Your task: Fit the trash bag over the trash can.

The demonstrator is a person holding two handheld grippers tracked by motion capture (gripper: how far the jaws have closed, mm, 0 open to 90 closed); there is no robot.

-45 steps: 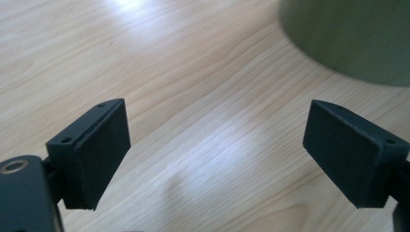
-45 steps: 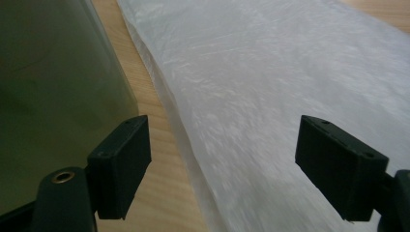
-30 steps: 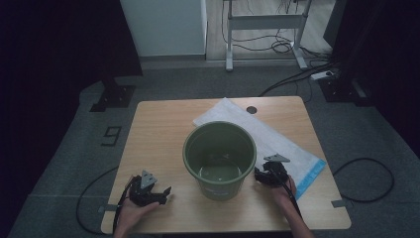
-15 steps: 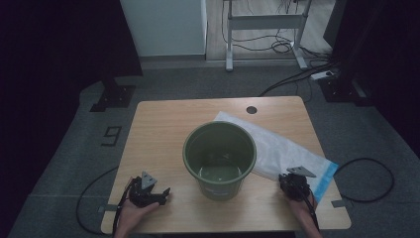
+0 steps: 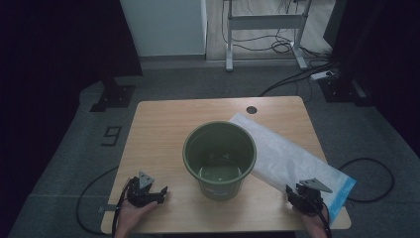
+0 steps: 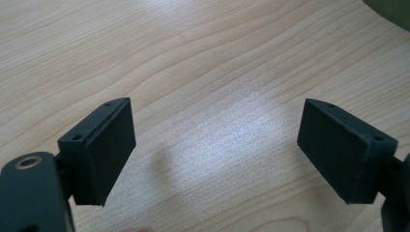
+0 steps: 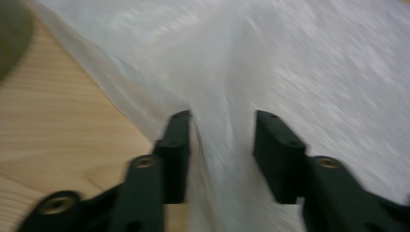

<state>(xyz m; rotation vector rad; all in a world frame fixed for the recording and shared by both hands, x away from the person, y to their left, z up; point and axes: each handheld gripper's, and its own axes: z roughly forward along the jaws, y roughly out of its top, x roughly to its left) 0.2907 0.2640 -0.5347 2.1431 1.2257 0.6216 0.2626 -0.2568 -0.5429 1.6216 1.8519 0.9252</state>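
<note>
A green bucket (image 5: pixel 219 158) stands upright at the middle of the wooden table (image 5: pixel 163 129). A white plastic bag (image 5: pixel 292 156) with a blue end lies flat to its right, running from behind the bucket to the near right corner. My right gripper (image 5: pixel 296 194) sits over the bag's near end. In the right gripper view its jaws (image 7: pixel 222 145) have just been opening, and a raised fold of the bag (image 7: pixel 290 58) stands between them, with the pads apart from it. My left gripper (image 5: pixel 159 194) rests at the near left, open (image 6: pixel 215 154) over bare wood.
The bag's blue end hangs slightly past the table's right edge. A round cable hole (image 5: pixel 251 109) is at the table's far side. Cables (image 5: pixel 369 173) trail on the floor beside the table. A metal desk frame (image 5: pixel 262 22) stands beyond.
My right gripper moved right and toward the near edge, away from the bucket, and the bag slid with it. Its blue end now reaches the table's corner. The left gripper stayed put.
</note>
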